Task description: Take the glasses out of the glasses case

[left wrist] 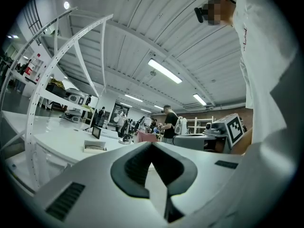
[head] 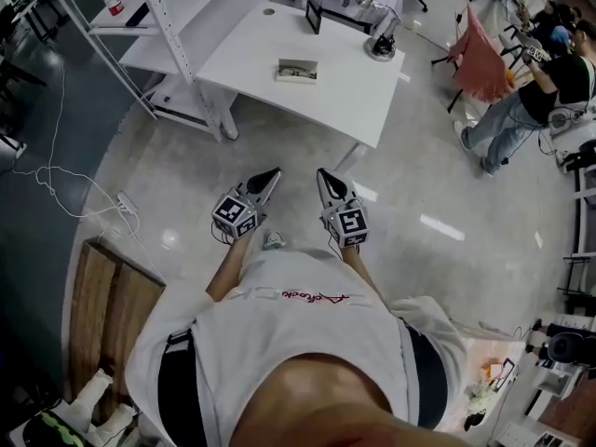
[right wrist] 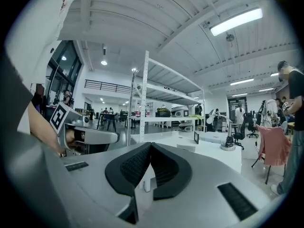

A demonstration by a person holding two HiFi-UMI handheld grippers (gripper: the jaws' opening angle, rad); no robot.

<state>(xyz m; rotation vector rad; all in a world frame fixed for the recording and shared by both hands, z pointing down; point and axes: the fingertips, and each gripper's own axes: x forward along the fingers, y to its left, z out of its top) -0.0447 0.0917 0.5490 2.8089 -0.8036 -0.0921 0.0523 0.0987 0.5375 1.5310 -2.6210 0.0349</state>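
White table point(head: 358, 87), grey left gripper point(head: 272, 176), pink cloth point(head: 480, 63)

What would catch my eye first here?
Two grey hand-held grippers with checkered marker cubes, the left gripper and the right gripper, point side by side over the glossy floor, jaws shut and empty. Ahead, a small pale rectangular glasses case lies on the white table.

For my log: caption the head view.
Person holds left gripper and right gripper shut, empty, short of table with glasses case.
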